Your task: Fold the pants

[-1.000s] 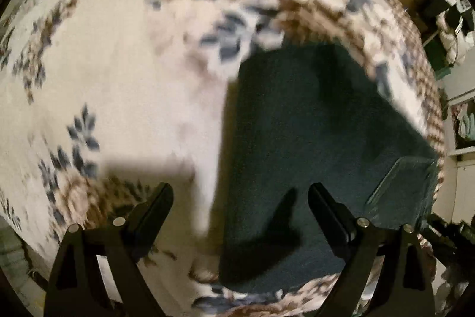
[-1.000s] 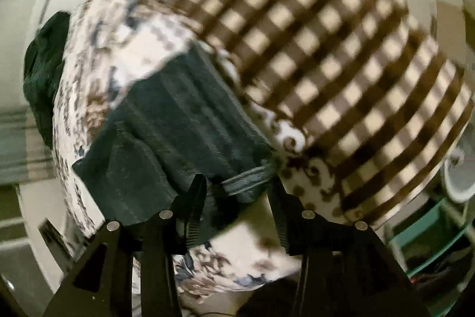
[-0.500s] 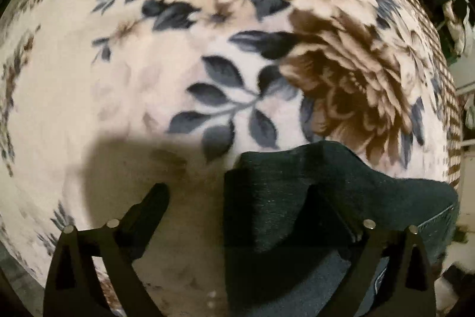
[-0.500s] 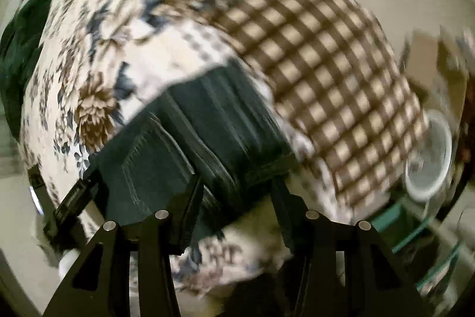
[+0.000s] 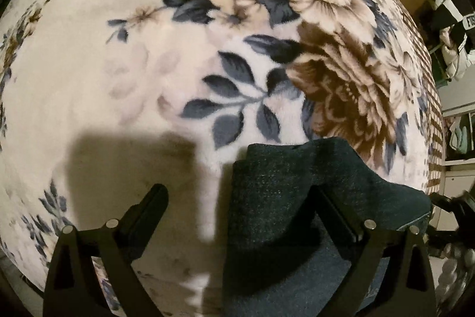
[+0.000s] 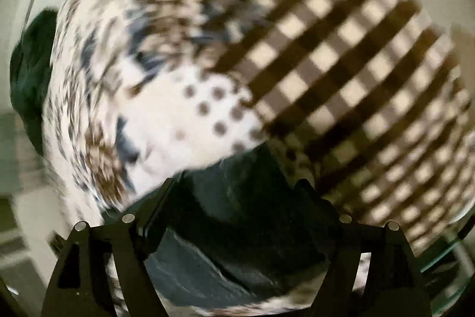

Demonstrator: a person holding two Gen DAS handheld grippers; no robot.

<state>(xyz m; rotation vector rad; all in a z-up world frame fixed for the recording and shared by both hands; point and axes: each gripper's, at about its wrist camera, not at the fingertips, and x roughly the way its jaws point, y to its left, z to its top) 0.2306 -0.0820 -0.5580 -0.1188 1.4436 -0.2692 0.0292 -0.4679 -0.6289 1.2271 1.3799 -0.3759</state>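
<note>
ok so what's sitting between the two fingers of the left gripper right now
In the left wrist view, the open left gripper has bare floral blanket beside its left finger, and the dark pants fill the rest of the gap up to the right finger.

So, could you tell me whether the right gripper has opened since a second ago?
Yes: the right gripper has its fingers spread wider over the dark pants.

Floral fleece blanket (image 5: 207,55), cream with brown blooms and grey-blue leaves, carries a brown checked border (image 6: 341,55) at right. Dark green cloth (image 6: 28,85) at far left, beyond blanket edge.
</note>
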